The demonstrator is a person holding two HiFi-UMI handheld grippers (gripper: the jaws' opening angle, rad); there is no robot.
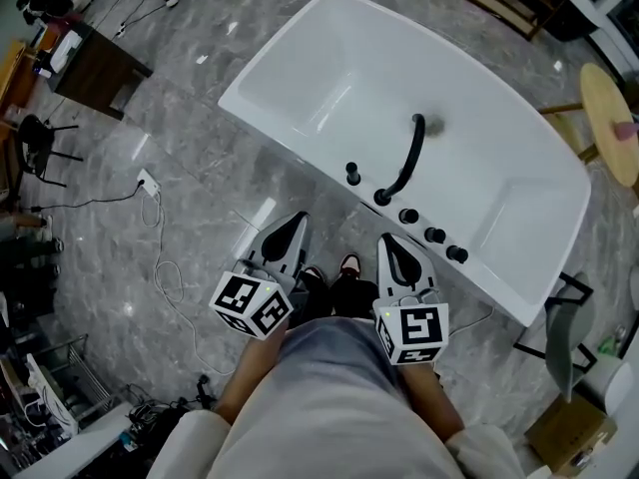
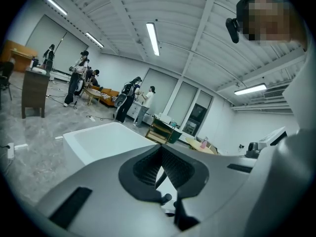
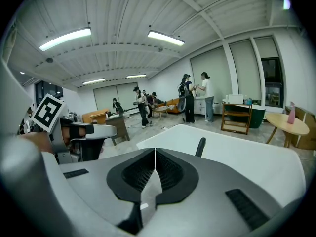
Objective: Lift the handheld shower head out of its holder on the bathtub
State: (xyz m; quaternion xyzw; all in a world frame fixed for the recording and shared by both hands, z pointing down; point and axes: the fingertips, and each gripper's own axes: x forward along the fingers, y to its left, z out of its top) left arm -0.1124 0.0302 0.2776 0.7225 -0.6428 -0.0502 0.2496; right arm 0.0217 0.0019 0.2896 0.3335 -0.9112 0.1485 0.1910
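We hold both tools short of the bathtub [image 1: 300,43]. The left gripper [image 1: 297,220] and the right gripper [image 1: 387,239] each have their jaws pressed together with nothing between them. The handheld shower head [image 1: 407,160] lies ahead of us on the tub's near rim. Its foot sits in the holder among a row of black knobs [image 1: 435,235], and its long black body arches away from us over the basin, leaning slightly right. The right gripper is the nearer one, with its tip just short of the rim and almost in line with the foot. The left gripper stands further along the rim towards the tub's left end. We judge that the jaws must spread first, then close across the slim body rather than along it.

The tub is glossy white and stands on a grey marbled floor, where a white cable [image 1: 165,267] trails near our feet. The room around it is a large open hall with strip lights, a dark cabinet [image 1: 95,68], a round wooden table [image 1: 609,118] and people [image 2: 129,98] standing far off.
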